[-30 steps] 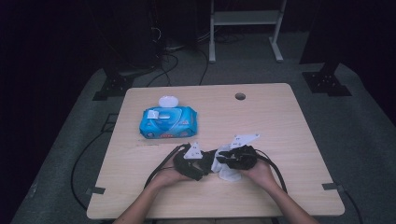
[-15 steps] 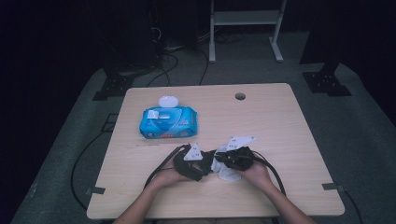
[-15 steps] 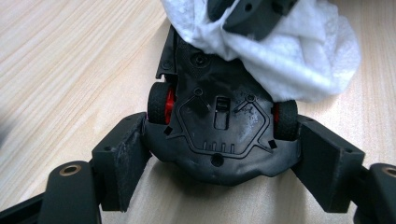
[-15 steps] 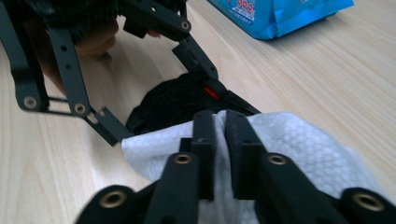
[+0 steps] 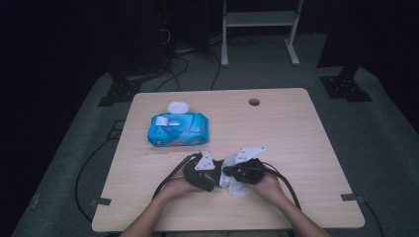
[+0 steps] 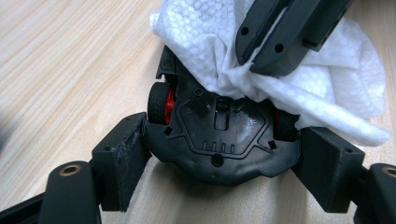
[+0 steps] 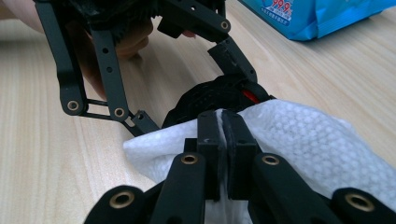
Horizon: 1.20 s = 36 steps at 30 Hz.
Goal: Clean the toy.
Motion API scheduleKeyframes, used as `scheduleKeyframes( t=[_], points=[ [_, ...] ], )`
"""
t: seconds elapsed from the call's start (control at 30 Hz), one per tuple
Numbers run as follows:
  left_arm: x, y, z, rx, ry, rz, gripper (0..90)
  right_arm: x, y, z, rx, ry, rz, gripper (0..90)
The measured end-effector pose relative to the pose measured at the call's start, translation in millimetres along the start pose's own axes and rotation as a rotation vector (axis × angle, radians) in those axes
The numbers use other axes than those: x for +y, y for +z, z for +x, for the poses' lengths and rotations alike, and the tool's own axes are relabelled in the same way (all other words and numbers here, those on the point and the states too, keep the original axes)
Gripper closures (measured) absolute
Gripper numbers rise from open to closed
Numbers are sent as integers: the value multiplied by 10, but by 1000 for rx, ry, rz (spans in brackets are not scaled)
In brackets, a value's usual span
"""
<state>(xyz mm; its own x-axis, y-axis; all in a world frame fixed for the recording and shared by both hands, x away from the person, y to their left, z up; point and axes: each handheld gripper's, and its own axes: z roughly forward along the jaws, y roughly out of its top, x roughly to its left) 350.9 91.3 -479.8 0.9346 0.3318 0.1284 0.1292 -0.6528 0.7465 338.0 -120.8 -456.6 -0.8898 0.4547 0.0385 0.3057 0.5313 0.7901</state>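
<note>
Down near the front edge of the worktop (image 5: 296,148), the left tongs (image 6: 219,158) are clamped on a black toy car (image 6: 219,135) with red wheel hubs, gripping it by both sides. The right tongs (image 7: 223,140) have just been closing and are now pinched together on a white wipe (image 7: 299,144) pressed against the car. A blue wipes pack (image 5: 178,129) lies well behind, toward the left edge.

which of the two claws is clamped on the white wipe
The right claw: its jaws are pinched shut on the white wipe, while the left claw grips the black toy car by its sides.
</note>
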Motion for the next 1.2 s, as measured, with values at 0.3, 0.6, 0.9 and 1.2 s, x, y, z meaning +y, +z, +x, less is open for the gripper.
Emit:
scheduleKeyframes(
  t=[0.3,0.6,0.9,1.2],
  points=[
    [0,1,8,-7,-14,-10,235,-103,-214,-310,-75,151,-48,865],
    [-9,1,17,-8,-7,-7,235,2,-48,-139,-27,59,-2,866],
    [2,3,9,-4,-9,-6,235,-4,-21,-117,-33,71,-21,867],
    [8,-4,13,-8,-17,-14,235,-27,-143,-204,-133,49,-10,871]
  ],
)
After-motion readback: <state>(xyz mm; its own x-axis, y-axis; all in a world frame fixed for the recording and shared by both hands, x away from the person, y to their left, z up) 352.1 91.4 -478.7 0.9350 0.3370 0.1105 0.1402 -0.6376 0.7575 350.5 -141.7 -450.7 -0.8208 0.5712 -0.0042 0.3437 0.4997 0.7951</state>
